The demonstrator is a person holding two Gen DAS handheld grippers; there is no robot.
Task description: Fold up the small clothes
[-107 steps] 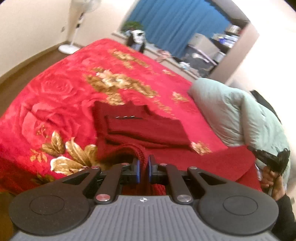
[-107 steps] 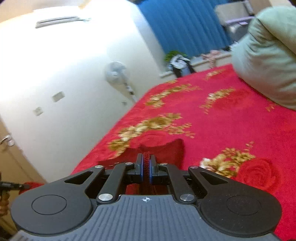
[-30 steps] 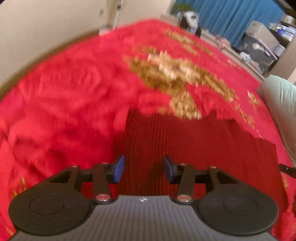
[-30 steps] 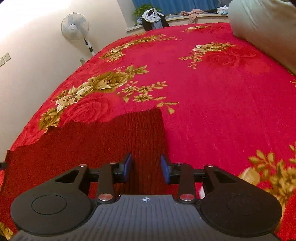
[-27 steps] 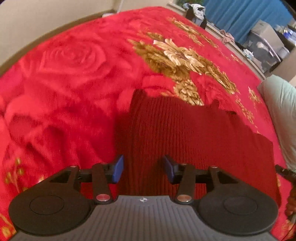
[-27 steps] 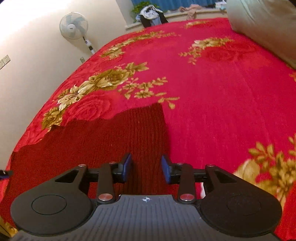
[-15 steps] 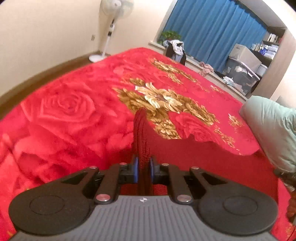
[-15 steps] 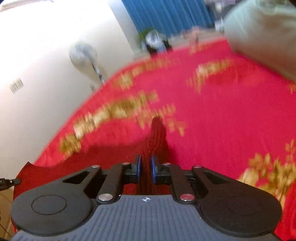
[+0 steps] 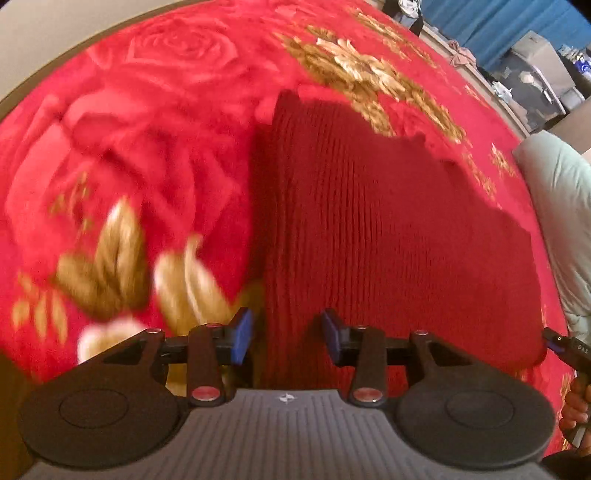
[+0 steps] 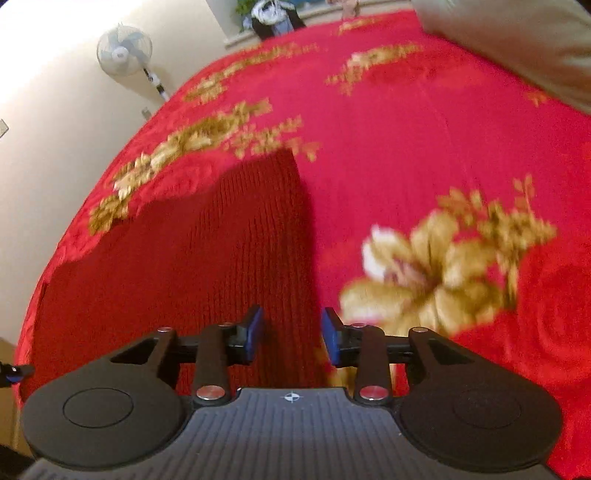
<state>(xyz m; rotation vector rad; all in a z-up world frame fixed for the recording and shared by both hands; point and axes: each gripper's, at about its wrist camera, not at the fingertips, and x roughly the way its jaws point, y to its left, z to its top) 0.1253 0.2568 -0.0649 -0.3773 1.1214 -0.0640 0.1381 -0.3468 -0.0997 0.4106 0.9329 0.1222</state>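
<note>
Fingers, left: the blue-padded fingers (image 9: 242,335) of the left gripper (image 9: 287,336) are seen parted, having just been opening; the near left edge of the dark red knitted garment (image 9: 388,229) lies below the gap, and nothing is pinched.
Fingers, right: the right gripper (image 10: 291,336) is likewise shown with its fingers (image 10: 254,339) apart, having just been opening; the garment's near right edge runs under the gap, ungripped by either pad.
Garment: one ribbed knit piece is laid flat on the bed, spread across the blanket (image 9: 155,122) between the two grippers.
Bed: one red plush blanket with gold flowers and rose patterns is seen under everything.
Surroundings: a pale green quilt (image 9: 557,206) is piled at the bed's right side; one white standing fan (image 10: 125,50) is seen by the cream wall; blue curtains (image 9: 495,18) and grey storage boxes (image 9: 535,70) are seen past the far end.
Obstructions: nothing is found lying on the garment.
Writing: small white letters on the other gripper's black tip (image 9: 567,347) at the left view's right edge are too small to be read reliably.
Person: part of a hand (image 9: 576,406) is seen there.
</note>
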